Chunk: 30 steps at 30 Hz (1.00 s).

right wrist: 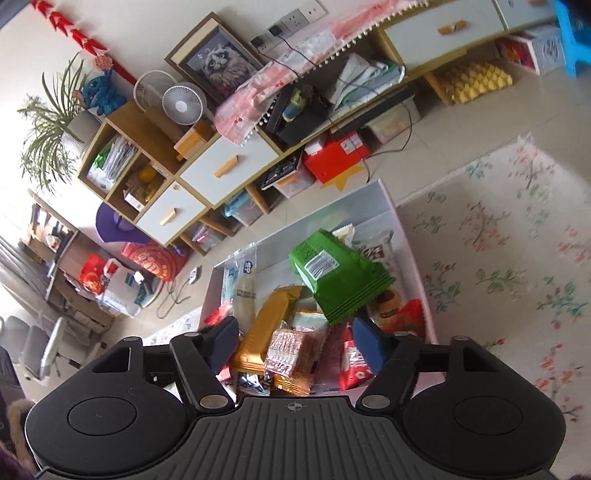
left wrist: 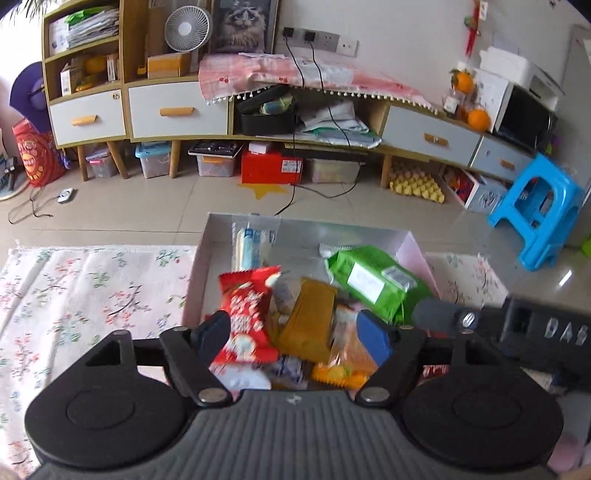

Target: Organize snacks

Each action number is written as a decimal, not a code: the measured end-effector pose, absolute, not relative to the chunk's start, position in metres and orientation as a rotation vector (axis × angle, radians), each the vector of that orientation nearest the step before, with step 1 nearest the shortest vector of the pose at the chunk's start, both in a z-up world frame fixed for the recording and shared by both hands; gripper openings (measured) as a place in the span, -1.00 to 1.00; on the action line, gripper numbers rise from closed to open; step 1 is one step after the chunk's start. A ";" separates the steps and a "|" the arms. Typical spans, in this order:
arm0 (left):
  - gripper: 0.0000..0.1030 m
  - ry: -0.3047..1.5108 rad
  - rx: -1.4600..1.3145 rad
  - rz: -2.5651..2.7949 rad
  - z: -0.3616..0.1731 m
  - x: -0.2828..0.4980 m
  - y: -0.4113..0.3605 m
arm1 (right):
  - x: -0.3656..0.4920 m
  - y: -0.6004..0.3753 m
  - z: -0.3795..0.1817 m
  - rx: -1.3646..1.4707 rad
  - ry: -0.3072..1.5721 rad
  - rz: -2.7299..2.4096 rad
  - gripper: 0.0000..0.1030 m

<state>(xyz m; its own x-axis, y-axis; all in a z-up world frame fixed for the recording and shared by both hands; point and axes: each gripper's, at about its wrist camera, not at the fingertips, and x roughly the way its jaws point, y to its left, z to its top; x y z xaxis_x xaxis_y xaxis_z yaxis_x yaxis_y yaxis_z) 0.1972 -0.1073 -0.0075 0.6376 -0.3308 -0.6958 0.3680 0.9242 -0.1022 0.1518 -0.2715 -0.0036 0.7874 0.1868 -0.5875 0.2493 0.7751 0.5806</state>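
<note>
Floral cloth [left wrist: 74,295] lying left of white box [left wrist: 199,266]. Left gripper [left wrist: 295,332] hovering over box, jaws spread wide, gripping nothing. Red packet [left wrist: 247,317] lying just inside left finger; gold bar [left wrist: 310,321] beside it; green pack [left wrist: 373,284] sitting toward box's right side. Right gripper [right wrist: 295,343] hanging over same pile, jaws wide, empty; gold bar [right wrist: 266,332] and green pack [right wrist: 336,277] sitting below.

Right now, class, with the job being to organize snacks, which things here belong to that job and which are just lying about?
Belongs to the job:
white box
green snack pack
red snack packet
golden-brown snack bar
left tool, open
right tool, open

Just lying about:
blue stool
desk fan
cat picture
yellow egg tray
</note>
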 end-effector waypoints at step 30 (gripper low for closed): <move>0.99 0.839 0.040 -0.256 0.006 0.103 -0.050 | 0.055 -0.204 0.031 0.383 0.820 -0.178 0.77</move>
